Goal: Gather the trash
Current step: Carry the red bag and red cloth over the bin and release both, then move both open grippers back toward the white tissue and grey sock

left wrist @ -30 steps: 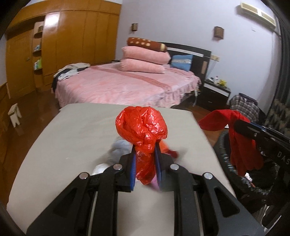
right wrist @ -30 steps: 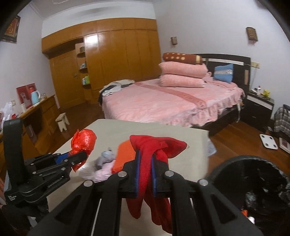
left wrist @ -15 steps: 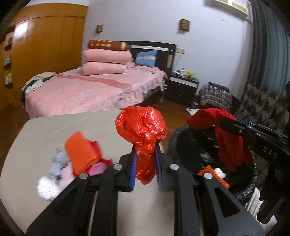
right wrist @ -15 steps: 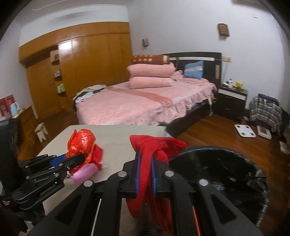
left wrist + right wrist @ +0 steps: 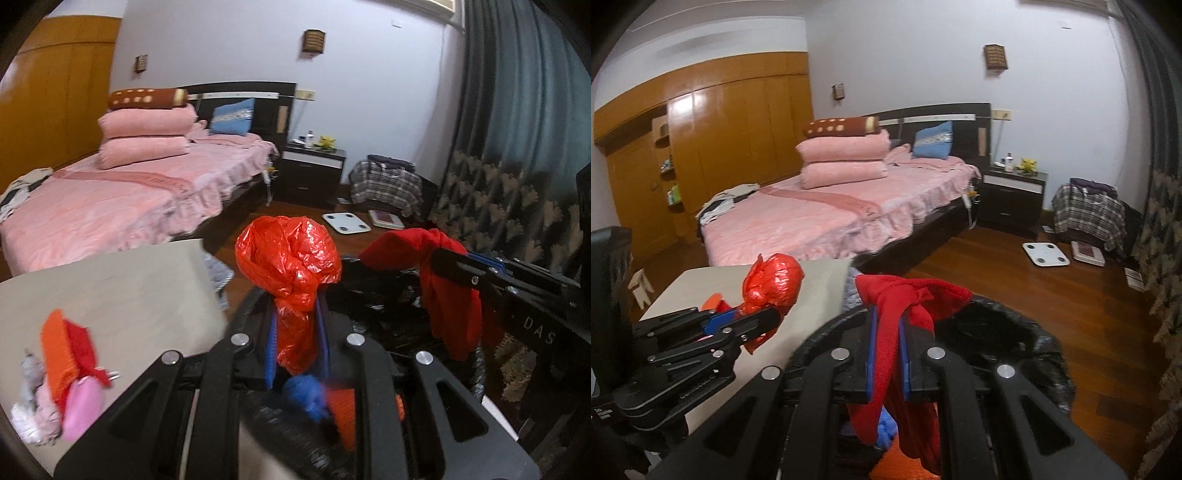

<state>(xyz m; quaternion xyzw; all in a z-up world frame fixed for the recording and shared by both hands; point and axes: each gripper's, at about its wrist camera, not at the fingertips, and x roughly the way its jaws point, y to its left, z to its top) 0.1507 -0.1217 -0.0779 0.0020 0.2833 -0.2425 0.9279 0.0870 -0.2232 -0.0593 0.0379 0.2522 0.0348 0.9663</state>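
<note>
My left gripper (image 5: 295, 325) is shut on a crumpled red plastic bag (image 5: 288, 266), held over the near rim of a black-lined trash bin (image 5: 373, 291). My right gripper (image 5: 886, 332) is shut on a red cloth (image 5: 912, 291) that hangs down over the same trash bin (image 5: 1015, 332). In the left wrist view the right gripper (image 5: 454, 269) shows at the right with the red cloth (image 5: 450, 295) draped from it. In the right wrist view the left gripper (image 5: 764, 317) sits at the left with the red bag (image 5: 772, 280). Blue and orange scraps (image 5: 314, 398) lie inside the bin.
A beige table (image 5: 110, 288) to the left carries a pile of orange, red, pink and grey scraps (image 5: 66, 369). Beyond stand a pink bed (image 5: 831, 210), a dark nightstand (image 5: 1012, 199) and a wooden wardrobe (image 5: 720, 129). A white scale (image 5: 1045, 253) lies on the wood floor.
Both grippers swung right from over the table to above the bin, each keeping its load. The scrap pile slid to the left of the left wrist view.
</note>
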